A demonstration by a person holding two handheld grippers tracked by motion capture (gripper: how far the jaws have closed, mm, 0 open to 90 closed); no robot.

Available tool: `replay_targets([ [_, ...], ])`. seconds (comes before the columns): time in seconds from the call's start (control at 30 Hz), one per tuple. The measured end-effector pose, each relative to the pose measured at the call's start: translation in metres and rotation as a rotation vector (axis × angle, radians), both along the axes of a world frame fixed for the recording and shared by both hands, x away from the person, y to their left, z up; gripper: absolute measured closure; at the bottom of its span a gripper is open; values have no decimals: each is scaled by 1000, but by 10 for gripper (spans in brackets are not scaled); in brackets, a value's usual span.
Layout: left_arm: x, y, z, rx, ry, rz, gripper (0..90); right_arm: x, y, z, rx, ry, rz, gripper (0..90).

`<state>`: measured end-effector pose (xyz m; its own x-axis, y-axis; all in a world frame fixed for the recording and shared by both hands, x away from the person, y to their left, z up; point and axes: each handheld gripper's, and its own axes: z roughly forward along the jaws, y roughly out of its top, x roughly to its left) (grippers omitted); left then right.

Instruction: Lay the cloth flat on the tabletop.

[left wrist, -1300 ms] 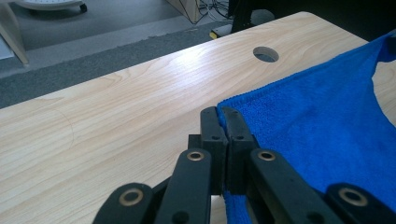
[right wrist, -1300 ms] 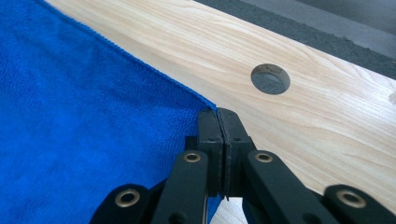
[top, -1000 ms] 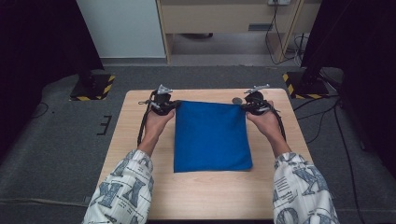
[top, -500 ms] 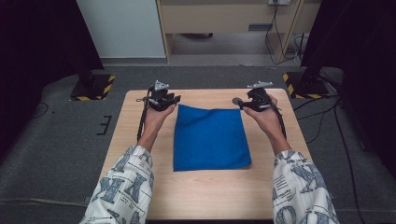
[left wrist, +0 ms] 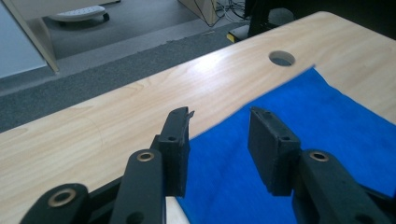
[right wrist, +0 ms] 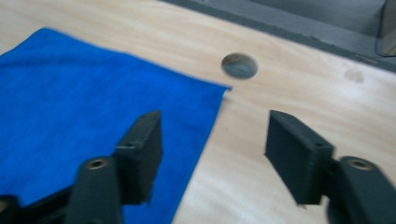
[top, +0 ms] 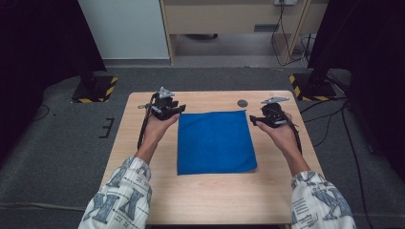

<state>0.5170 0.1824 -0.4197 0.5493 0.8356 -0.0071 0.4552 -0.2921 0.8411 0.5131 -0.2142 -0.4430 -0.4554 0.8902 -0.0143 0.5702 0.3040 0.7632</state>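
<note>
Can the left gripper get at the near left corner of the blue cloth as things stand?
Probably yes. The left gripper is open beside the far left corner of the blue cloth, and bare table lies along that edge down to the near corner.

Even overhead light falls on the worktop in the high view, leaving only faint, soft shadows beside the hands; the far left and right margins sink into near-black. The high view is soft and low in detail. In the left gripper view a pale glare patch lies on the wood, and the near black fingers are sharp. The right gripper view is motion-blurred throughout, smearing the blue cloth edge and the fingers.
</note>
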Motion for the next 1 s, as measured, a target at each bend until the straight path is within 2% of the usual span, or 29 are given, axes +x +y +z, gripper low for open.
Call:
replay_targets([
  [0.1, -17, 3, -6, -7, 5, -9, 579, -16, -4, -8, 20, 16, 28, 483],
  [0.23, -39, 11, -17, -14, 8, -27, 561, -36, -5, -18, 22, 36, 60, 560],
  [0.37, -57, 21, -33, -35, 30, -24, 538, -57, -6, -28, 22, 46, 81, 601],
  [0.43, -65, 24, -41, -35, 44, -29, 530, -66, -6, -33, 21, 62, 91, 613],
  [0.7, -95, 26, -62, -39, 80, -65, 506, -103, -15, -47, 70, 67, 106, 645],
  [0.83, -106, 23, -67, -62, 87, -72, 478, -115, -16, -53, 73, 71, 115, 643],
  [1.0, -119, 18, -74, -59, 95, -102, 460, -125, -12, -59, 77, 83, 136, 628],
])
